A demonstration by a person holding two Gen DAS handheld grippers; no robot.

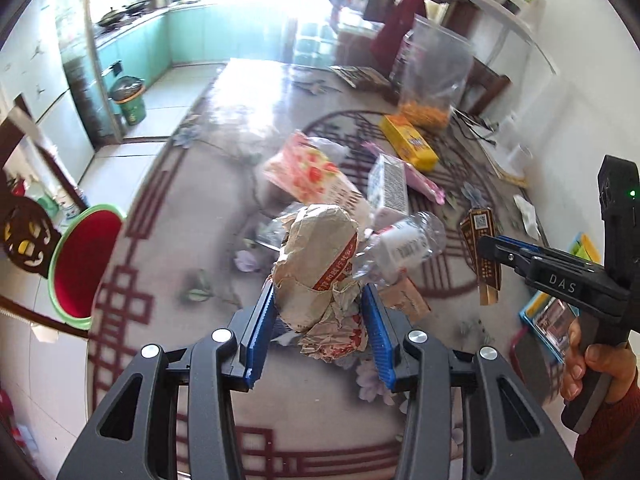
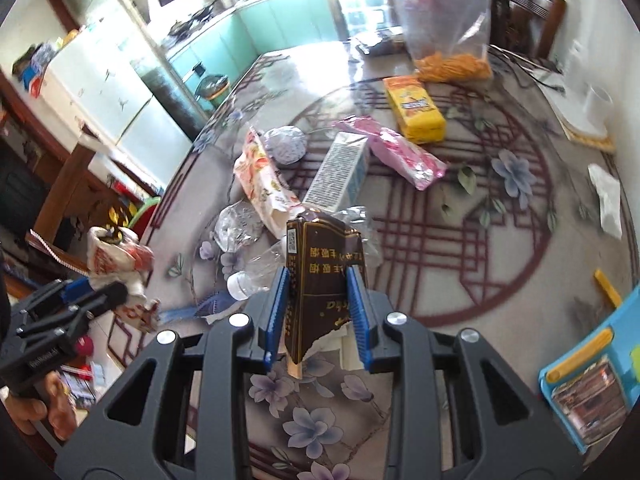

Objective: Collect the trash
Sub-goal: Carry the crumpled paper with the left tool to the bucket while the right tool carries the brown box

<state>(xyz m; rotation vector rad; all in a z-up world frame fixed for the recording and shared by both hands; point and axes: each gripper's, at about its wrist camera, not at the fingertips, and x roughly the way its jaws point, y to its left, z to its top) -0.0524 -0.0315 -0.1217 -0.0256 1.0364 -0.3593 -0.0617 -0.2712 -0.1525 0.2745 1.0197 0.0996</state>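
My left gripper point(image 1: 319, 292) is shut on a crumpled brown paper wrapper point(image 1: 320, 264) with a red band, held up above the patterned table point(image 1: 192, 220). My right gripper point(image 2: 319, 276) is shut on a torn dark brown cigarette pack point(image 2: 324, 276), also lifted off the table. Each view shows the other gripper: the right gripper point(image 1: 486, 248) with its pack point(image 1: 486, 276) at the right edge, the left gripper point(image 2: 100, 290) with its wrapper point(image 2: 116, 256) at lower left. On the table lie a peach-printed carton point(image 2: 260, 180), a white carton point(image 2: 340, 168), a pink wrapper point(image 2: 400, 152) and a crushed clear bottle point(image 1: 404, 248).
A yellow box point(image 2: 416, 108) and a clear bag of orange strips point(image 2: 452, 64) stand farther back. A blue tray point(image 2: 588, 388) sits at the table's right edge. Off the table's left are a red basin with a green rim point(image 1: 84, 264) and a green bin point(image 1: 130, 100) on the floor.
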